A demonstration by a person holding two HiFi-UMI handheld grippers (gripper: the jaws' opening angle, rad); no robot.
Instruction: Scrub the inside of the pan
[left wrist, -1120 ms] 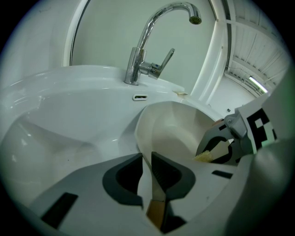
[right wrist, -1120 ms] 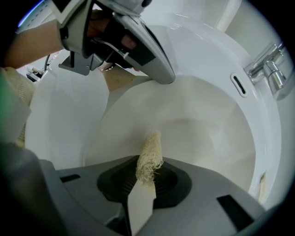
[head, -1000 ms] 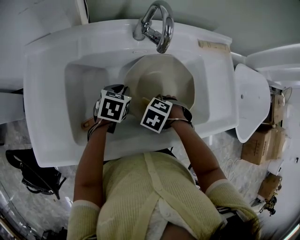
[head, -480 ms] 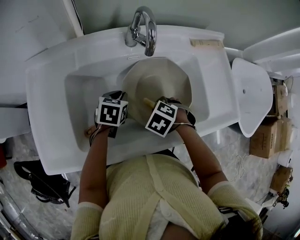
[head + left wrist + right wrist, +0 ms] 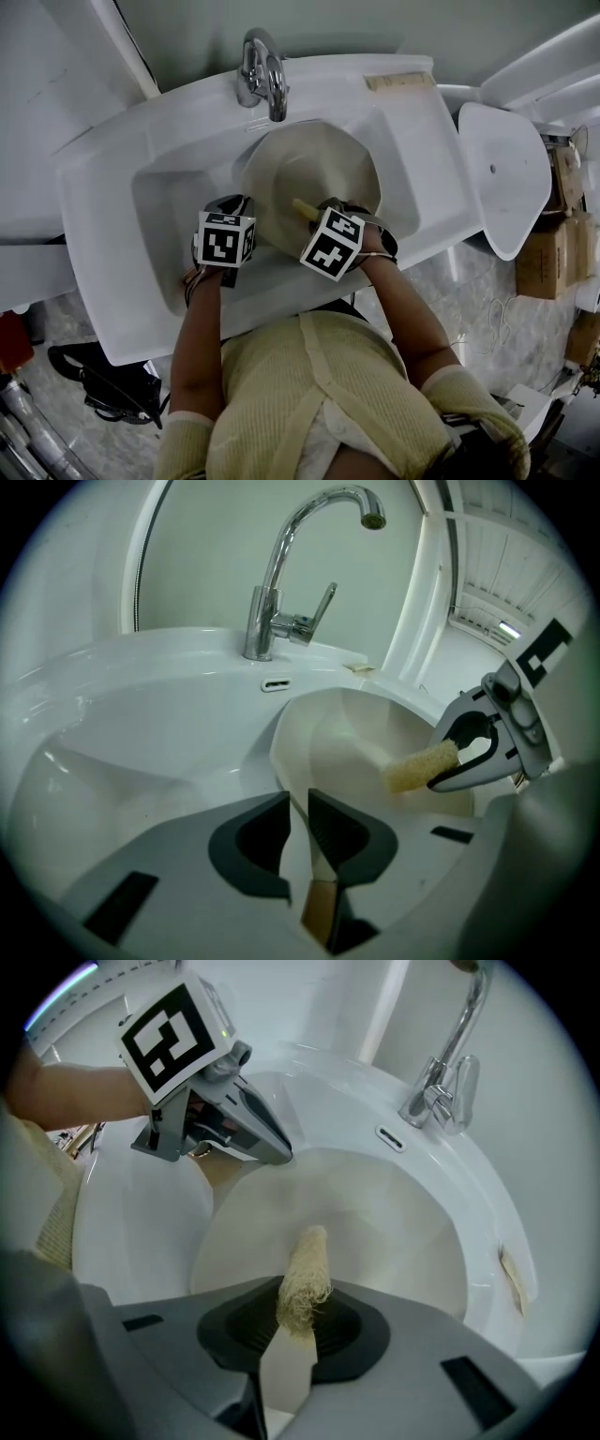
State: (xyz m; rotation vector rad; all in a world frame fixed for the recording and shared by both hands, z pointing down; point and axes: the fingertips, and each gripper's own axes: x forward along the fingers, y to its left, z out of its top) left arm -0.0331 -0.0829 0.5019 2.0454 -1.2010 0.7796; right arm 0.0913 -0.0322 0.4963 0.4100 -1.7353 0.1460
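A cream pan [image 5: 323,164] lies tilted in the white sink [image 5: 112,206], under the faucet [image 5: 262,66]. My left gripper [image 5: 240,212] is at the pan's near-left rim. In the left gripper view it [image 5: 298,825] is shut on the pan's handle [image 5: 320,904], whose wooden end shows between the jaws. My right gripper [image 5: 316,217] hangs over the pan's near side, pointing steeply down, shut on a pale loofah scrubber [image 5: 305,1274]. The scrubber's tip [image 5: 302,207] sticks out over the pan's inside [image 5: 366,1213], and I cannot tell whether it touches.
The basin's left half [image 5: 178,187] lies beside the pan. A small tan strip [image 5: 398,82] rests on the sink's back right rim. A white oval lid [image 5: 502,169] stands right of the sink, with cardboard boxes [image 5: 548,253] on the floor beyond.
My right gripper has lifted a little and rolled, so the scrubber now shows past its cube. My left gripper has stayed on the handle. The head view has swung sideways.
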